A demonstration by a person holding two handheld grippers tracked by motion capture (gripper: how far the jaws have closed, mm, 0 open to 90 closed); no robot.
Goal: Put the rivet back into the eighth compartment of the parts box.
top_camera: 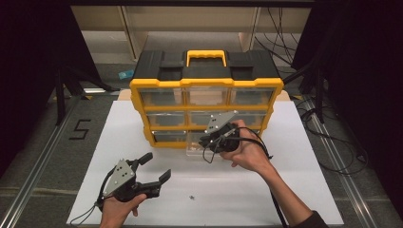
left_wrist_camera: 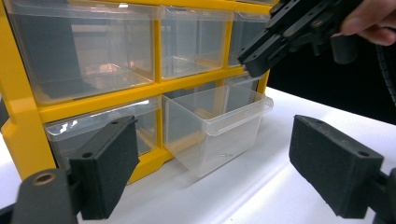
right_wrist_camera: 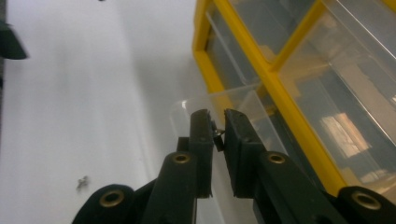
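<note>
**A:** Since the white worktop (top_camera: 304, 180) is carrying everything, what is sitting at the back of it?

**B:** A yellow-and-black organiser cabinet (top_camera: 135, 95) is standing there, its clear drawers facing the person. I am placing everything else by that cabinet.

**A:** Why is one drawer sticking out?

**B:** The bottom-middle drawer (left_wrist_camera: 219, 130) is projecting from the cabinet's front with its top open. I judge that it is waiting to take something dropped in from above.

**A:** What is the left gripper (top_camera: 157, 166) doing?

**B:** It is waiting well in front of the cabinet's lower left corner, low over the worktop. Its jaws are gaping wide and gripping nothing. I think it is idling there to stay out of the other hand's path.

**A:** And the right gripper (top_camera: 205, 142)?

**B:** It is hanging just in front of the cabinet, right above the pulled-out drawer. Its jaws are pinching almost fully together on a small metal piece (right_wrist_camera: 218, 134), which looks like a screw, though it is too small to be sure. The tips are pointing down over the drawer's opening, so I think the piece is about to be let go into it.

**A:** Is anything smaller lying about?

**B:** A few loose bits (top_camera: 191, 196) are lying on the worktop well in front of the cabinet, probably awaiting the same trip.
</note>
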